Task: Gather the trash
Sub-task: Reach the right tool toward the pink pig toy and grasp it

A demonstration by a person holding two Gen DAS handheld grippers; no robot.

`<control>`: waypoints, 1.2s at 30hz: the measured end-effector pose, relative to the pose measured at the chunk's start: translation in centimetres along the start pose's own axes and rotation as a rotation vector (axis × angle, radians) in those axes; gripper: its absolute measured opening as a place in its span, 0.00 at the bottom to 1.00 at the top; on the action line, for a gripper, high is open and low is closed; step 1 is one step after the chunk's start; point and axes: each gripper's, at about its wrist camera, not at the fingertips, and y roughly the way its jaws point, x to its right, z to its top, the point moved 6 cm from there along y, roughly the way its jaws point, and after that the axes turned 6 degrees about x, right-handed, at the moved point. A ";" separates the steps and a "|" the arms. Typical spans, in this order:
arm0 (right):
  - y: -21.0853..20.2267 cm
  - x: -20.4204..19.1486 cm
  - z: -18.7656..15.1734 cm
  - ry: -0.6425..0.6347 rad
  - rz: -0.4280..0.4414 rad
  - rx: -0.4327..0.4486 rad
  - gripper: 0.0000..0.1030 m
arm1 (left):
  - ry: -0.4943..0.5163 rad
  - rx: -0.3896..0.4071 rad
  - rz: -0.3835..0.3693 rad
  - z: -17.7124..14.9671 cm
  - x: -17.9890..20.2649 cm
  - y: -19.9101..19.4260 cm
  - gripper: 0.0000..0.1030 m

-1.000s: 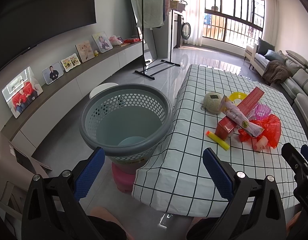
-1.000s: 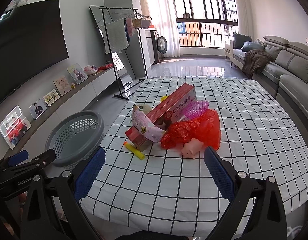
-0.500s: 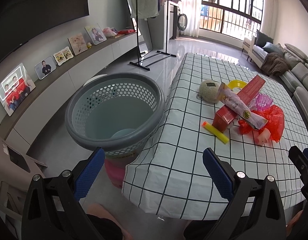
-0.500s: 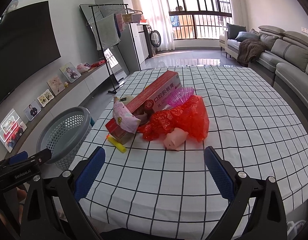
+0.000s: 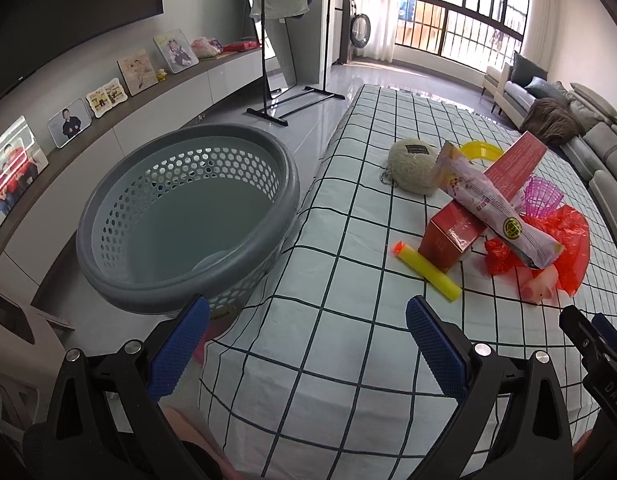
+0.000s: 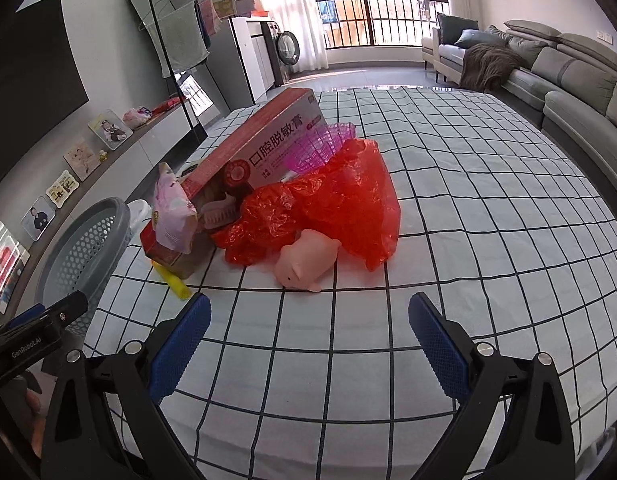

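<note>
Two grippers are seen, both with fingers spread wide and nothing held or touched between them. The left gripper (image 5: pixel 306 346) is held above the near edge of the table (image 5: pixel 348 360), and the right gripper (image 6: pixel 308 346) is held over the checked cloth a little short of the trash pile.

Ahead of the right gripper's fingers a pink toy pig (image 6: pixel 304 260) lies nearest, touching a crumpled red plastic bag (image 6: pixel 336 208) behind it. Beyond the bag a long red box (image 6: pixel 264 148) is propped at a slant, with large Chinese characters printed on its side. A pink snack packet (image 6: pixel 172 212) is draped over the box's lower end, and a purple mesh cup (image 6: pixel 320 144) sits against the bag. A yellow foam dart (image 5: pixel 428 272) with an orange tip lies just ahead of the left gripper's right finger. Further off, a round beige pouch (image 5: pixel 412 164) and a yellow ring (image 5: pixel 482 152) are seen behind the box.

Ahead of the left gripper's left finger a grey perforated basket (image 5: pixel 188 216) stands just beside the table edge. "GenRobot.AI" is read on the left gripper's body in the right wrist view. Framed photos (image 5: pixel 72 122) are lined along a low cabinet beyond the basket.
</note>
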 end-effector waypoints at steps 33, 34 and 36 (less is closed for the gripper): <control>4.6 -0.1 1.2 0.019 -0.063 -0.047 0.44 | 0.065 -0.011 -0.063 -0.7 2.2 1.4 0.94; 4.3 0.2 1.1 0.015 -0.063 -0.043 0.44 | 0.065 -0.007 -0.067 -0.6 2.3 1.2 0.94; 3.6 0.5 0.8 0.016 -0.054 -0.040 0.44 | 0.062 0.003 -0.079 -0.5 2.6 0.6 0.94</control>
